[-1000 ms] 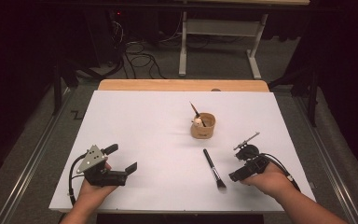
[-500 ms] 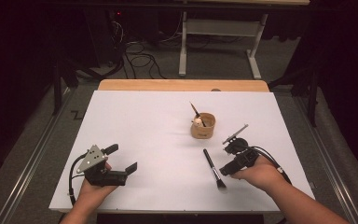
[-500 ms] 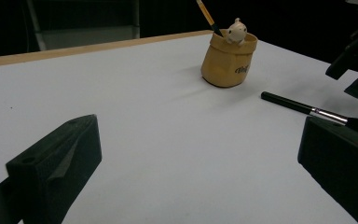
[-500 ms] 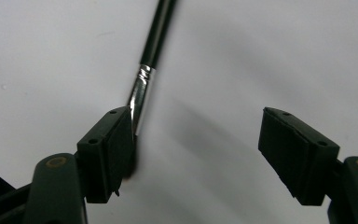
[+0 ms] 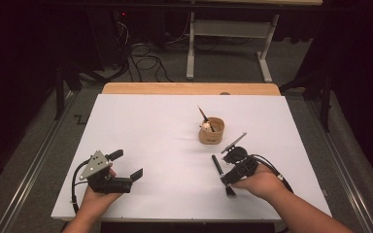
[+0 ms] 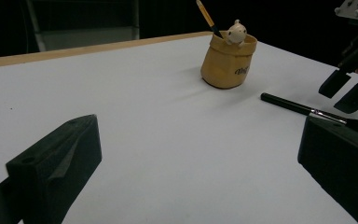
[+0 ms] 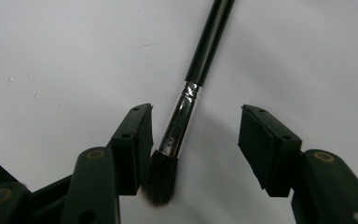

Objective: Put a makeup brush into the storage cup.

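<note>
The big white worktop [image 5: 150, 131] had lots of bare room, most of all across its middle and along its left side, and a strip of wood ran along its far edge. Past that edge were a dark floor, some cables and a pale frame. The left gripper [image 5: 125, 170] sat near the front left corner, held in the person's left hand [image 5: 97, 196], well in from the edges. Its jaws were wide apart with nothing between them, and in the left gripper view they pointed across the open white top toward the little pot. The right gripper [image 5: 227, 180] was near the front edge, to the right of the middle, held in the right hand [image 5: 260, 183] and tipped down at the top. Its jaws were open too, and they held nothing. The tan pot [image 5: 211, 131] stood right of the middle, closer to the far edge than the grippers, with a small pale figure at its rim and a thin brush [image 5: 205, 118] sticking up out of it. The black brush [image 7: 186, 105] lay flat on the worktop, in front of the pot. In the right gripper view it lay in the gap between the open jaws, its soft dark tip just beside one jaw and well apart from the other, and its handle pointed away from the gripper.
</note>
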Action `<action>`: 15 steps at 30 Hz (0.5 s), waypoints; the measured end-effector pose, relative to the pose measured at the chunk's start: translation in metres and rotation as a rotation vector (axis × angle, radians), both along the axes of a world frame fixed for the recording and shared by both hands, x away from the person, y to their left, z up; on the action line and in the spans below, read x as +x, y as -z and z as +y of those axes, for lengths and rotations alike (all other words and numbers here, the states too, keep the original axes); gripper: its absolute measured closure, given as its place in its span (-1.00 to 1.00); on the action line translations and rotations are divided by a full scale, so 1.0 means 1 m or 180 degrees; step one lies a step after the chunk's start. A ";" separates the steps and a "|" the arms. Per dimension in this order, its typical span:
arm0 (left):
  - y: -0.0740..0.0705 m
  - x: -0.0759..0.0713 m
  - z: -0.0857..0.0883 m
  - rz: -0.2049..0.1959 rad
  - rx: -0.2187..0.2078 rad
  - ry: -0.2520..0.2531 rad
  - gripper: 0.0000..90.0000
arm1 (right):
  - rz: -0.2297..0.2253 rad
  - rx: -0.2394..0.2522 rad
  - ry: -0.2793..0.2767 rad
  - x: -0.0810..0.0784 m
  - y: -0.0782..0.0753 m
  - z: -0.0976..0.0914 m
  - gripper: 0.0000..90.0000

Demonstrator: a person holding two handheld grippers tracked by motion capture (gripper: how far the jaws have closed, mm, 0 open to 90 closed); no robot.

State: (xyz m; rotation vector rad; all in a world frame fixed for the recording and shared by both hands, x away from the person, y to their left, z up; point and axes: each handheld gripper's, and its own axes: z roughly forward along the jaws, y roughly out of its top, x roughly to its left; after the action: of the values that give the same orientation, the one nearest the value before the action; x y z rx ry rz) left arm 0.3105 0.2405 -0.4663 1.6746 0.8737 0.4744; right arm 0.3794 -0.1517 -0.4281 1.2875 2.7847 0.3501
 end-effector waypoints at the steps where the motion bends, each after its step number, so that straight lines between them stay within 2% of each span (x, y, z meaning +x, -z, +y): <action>1: 0.000 0.000 0.000 -0.0003 0.0000 0.0000 -0.99 | 0.0001 -0.0009 -0.0021 0.000 0.001 0.000 0.10; 4: 0.000 0.000 0.001 0.0008 0.0008 -0.0003 -0.99 | 0.0052 -0.0027 0.0054 -0.002 0.006 0.004 0.21; 5: 0.000 0.000 0.000 0.0006 -0.0002 -0.0008 -0.99 | 0.0022 -0.0028 -0.0014 -0.001 0.008 0.004 0.24; 15: -0.001 -0.001 0.000 -0.0020 -0.0027 -0.0016 -0.99 | 0.0087 -0.0085 -0.0044 -0.002 0.016 0.008 0.51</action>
State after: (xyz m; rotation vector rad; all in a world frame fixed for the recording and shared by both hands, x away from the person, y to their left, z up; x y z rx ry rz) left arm 0.3096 0.2408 -0.4650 1.6629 0.8745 0.4786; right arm 0.3774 -0.1441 -0.4443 1.2775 2.8119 0.2971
